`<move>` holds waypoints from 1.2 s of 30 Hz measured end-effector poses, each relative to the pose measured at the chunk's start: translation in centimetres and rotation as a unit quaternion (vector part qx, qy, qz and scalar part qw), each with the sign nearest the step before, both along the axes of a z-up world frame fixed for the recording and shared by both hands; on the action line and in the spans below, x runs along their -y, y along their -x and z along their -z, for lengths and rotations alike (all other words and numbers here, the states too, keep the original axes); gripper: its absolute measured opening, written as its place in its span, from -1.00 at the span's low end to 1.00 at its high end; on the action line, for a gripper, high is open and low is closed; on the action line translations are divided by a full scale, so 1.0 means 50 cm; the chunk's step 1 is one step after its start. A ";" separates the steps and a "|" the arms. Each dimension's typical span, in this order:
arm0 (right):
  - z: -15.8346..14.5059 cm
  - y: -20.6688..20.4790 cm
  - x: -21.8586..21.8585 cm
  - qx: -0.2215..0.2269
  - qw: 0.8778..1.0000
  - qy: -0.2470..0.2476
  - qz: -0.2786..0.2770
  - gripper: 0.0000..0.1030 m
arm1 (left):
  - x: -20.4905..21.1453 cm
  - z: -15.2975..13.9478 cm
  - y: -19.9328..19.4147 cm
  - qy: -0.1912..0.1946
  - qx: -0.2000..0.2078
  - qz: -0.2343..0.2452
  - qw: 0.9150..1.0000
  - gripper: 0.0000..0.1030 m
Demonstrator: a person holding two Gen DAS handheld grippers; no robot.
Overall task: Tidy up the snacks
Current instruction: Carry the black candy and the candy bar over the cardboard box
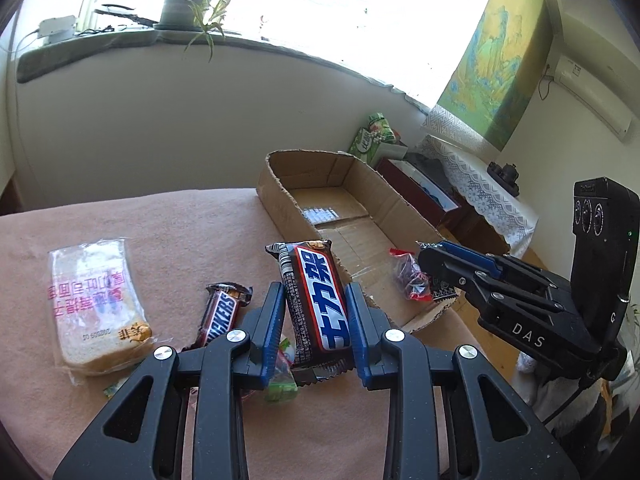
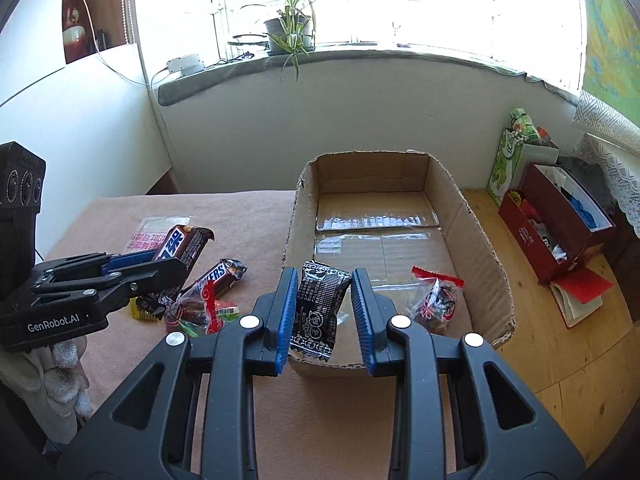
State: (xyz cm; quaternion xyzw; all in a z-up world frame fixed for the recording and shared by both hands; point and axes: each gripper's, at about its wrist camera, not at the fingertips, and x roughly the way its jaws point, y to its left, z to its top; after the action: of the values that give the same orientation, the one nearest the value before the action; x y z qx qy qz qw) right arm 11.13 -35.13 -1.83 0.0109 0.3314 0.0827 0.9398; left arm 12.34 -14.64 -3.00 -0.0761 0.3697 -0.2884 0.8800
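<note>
Carrying both snacks | left tongs (image 1: pixel 314 300) pinching chocolate bar (image 1: pixel 314 306), long axis along fingers | right tongs (image 2: pixel 322 304) pinching black packet (image 2: pixel 320 312) | cardboard box (image 2: pixel 490 256) upper centre of frame, straight ahead, right tongs nearer.

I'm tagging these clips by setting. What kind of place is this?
Most likely a room in a home, not a lab or shop: a potted plant stands on the windowsill, a lace cloth covers a side table, and an air conditioner hangs beside a landscape painting.
</note>
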 end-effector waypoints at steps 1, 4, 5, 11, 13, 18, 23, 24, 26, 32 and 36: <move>-0.001 -0.007 0.006 0.000 1.000 0.000 0.001 -0.45 | 0.008 -0.001 -0.004 0.000 0.000 0.003 1.000 -0.44; -0.004 -0.030 0.021 0.001 1.000 0.000 0.006 -0.45 | 0.032 -0.003 -0.015 0.000 0.000 0.010 1.000 -0.44; -0.005 -0.038 0.026 0.002 1.000 -0.001 0.008 -0.45 | 0.040 -0.003 -0.020 0.000 0.001 0.012 1.000 -0.44; -0.005 -0.088 0.056 0.000 1.000 0.001 0.020 -0.45 | 0.081 -0.001 -0.045 -0.001 -0.002 0.018 1.000 -0.44; -0.003 -0.105 0.063 -0.003 1.000 0.001 0.021 -0.45 | 0.091 0.000 -0.052 -0.002 -0.002 0.020 1.000 -0.44; 0.003 -0.137 0.077 -0.008 1.000 -0.004 0.025 -0.45 | 0.110 0.003 -0.065 -0.004 -0.004 0.024 1.000 -0.44; 0.013 -0.160 0.094 -0.014 0.999 -0.010 0.035 -0.45 | 0.120 0.010 -0.072 -0.005 -0.008 0.028 1.000 -0.44; 0.015 -0.163 0.098 -0.015 0.999 -0.012 0.037 -0.45 | 0.122 0.012 -0.073 -0.006 -0.009 0.030 1.000 -0.44; 0.019 -0.169 0.106 -0.019 0.999 -0.015 0.040 -0.44 | 0.127 0.016 -0.072 -0.007 -0.011 0.033 0.999 -0.43; 0.028 -0.177 0.112 -0.025 0.999 -0.013 0.042 -0.43 | 0.137 0.017 -0.078 -0.008 -0.014 0.033 0.999 -0.43; 0.030 -0.178 0.114 -0.026 0.999 -0.015 0.045 -0.38 | 0.139 0.013 -0.076 -0.006 -0.010 0.033 0.999 -0.42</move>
State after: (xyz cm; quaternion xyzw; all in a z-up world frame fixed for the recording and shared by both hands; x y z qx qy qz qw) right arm 20.05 -40.81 -3.33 0.0416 0.3535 0.0452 0.9334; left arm 16.13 -21.60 -3.64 -0.0617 0.3823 -0.3145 0.8667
